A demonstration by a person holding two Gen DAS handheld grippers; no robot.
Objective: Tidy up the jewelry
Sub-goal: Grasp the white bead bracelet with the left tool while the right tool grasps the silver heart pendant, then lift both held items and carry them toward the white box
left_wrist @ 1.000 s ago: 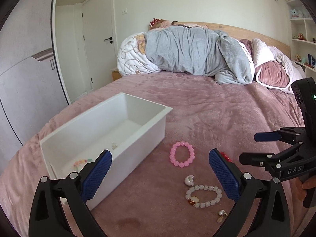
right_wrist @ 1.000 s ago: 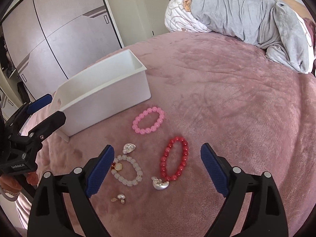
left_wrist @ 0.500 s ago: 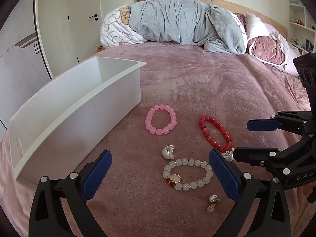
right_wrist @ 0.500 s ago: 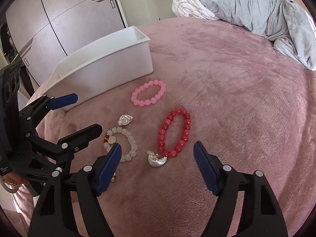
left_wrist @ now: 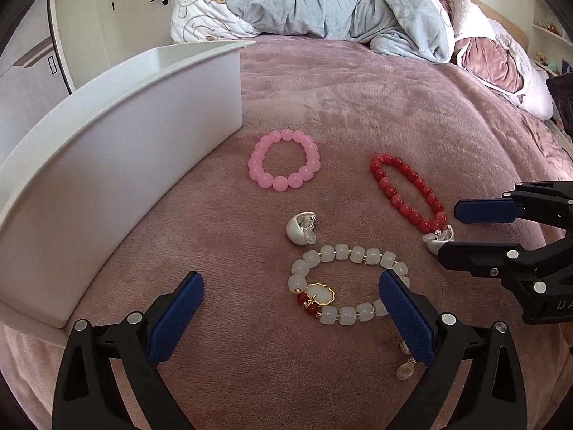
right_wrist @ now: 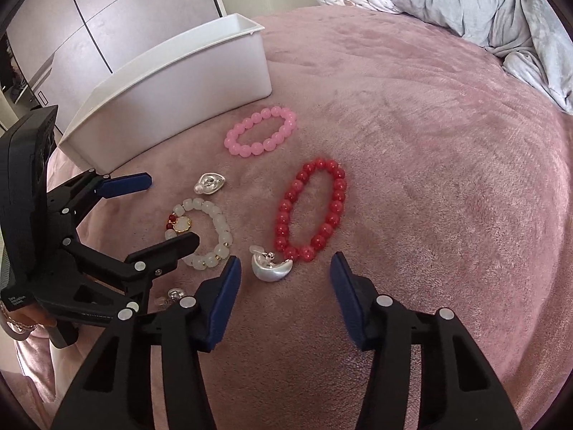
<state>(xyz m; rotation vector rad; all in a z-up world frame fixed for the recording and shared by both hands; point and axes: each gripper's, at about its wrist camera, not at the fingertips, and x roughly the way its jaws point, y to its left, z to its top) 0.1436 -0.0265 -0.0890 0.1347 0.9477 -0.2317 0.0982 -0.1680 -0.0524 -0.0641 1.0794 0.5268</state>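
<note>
On the pink bedspread (left_wrist: 358,82), white bin (left_wrist: 118,165) interior hidden by its near wall; a small earring (left_wrist: 405,369) half-covered by left gripper (left_wrist: 290,308). Both grippers low, jaws wide, empty: left over the white bead bracelet (left_wrist: 345,283), right gripper (right_wrist: 284,276) around a silver earring (right_wrist: 271,268). Pink bracelet (left_wrist: 284,159) and red bracelet (left_wrist: 408,193) lie apart beyond.

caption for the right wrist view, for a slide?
Open right claw over silver earring by red bracelet; open left claw at white bracelet.
</note>
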